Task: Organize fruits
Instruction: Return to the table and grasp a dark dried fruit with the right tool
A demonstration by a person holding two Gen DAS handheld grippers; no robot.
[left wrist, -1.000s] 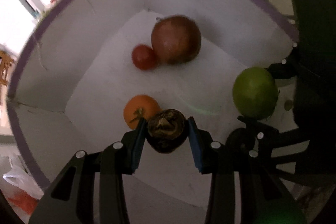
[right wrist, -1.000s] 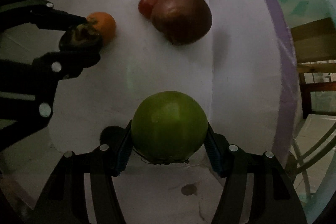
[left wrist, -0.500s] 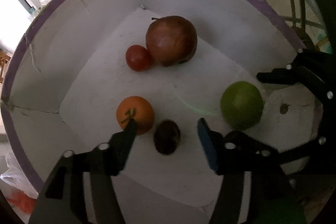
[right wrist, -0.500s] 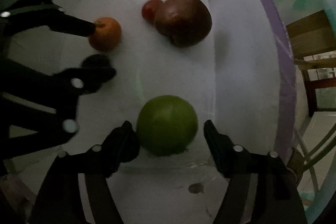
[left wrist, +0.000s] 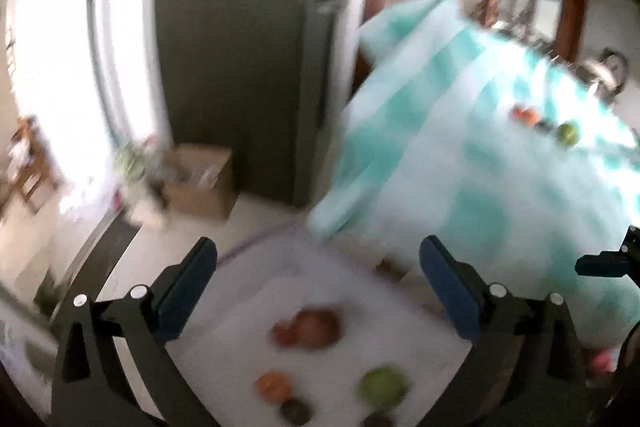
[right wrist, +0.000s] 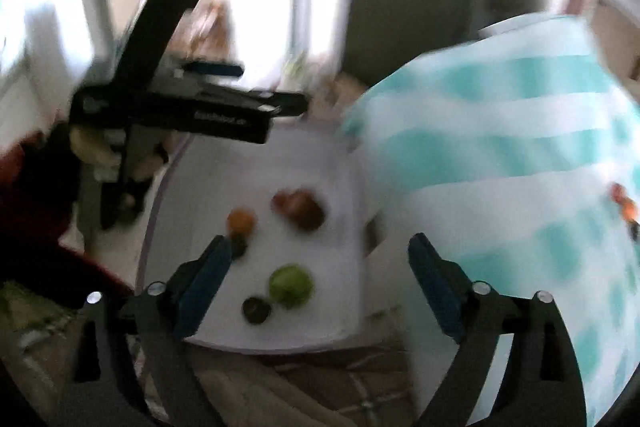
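Everything is motion-blurred. The white, purple-rimmed box (left wrist: pixel 240 287) (right wrist: pixel 200 187) lies below both grippers. In it are a brown-red apple (left wrist: pixel 316 323) (right wrist: pixel 304 211) with a small red fruit (left wrist: pixel 280 333) against it, an orange (left wrist: pixel 272 383) (right wrist: pixel 240 221) beside a dark fruit (left wrist: pixel 296 411) (right wrist: pixel 239 247), and a green fruit (left wrist: pixel 382 389) (right wrist: pixel 290 285) beside another dark one (right wrist: pixel 256 309). My left gripper (left wrist: pixel 318 247) (right wrist: pixel 272 87) and right gripper (right wrist: pixel 320 245) hang well above the box. Both sets of jaws are opening, with nothing between them.
A table under a teal-and-white cloth (left wrist: pixel 480 147) (right wrist: pixel 500 147) stands right of the box, with more fruits (left wrist: pixel 524 115) and a green one (left wrist: pixel 568 135) at its far side. A cardboard carton (left wrist: pixel 200 183) sits on the floor by a dark door. A hand (right wrist: pixel 92 147) holds the left gripper.
Both grippers let go of their fruits, the dark one and the green one, which now lie in the box. Both then rose high out of the box and tilted up towards the room.
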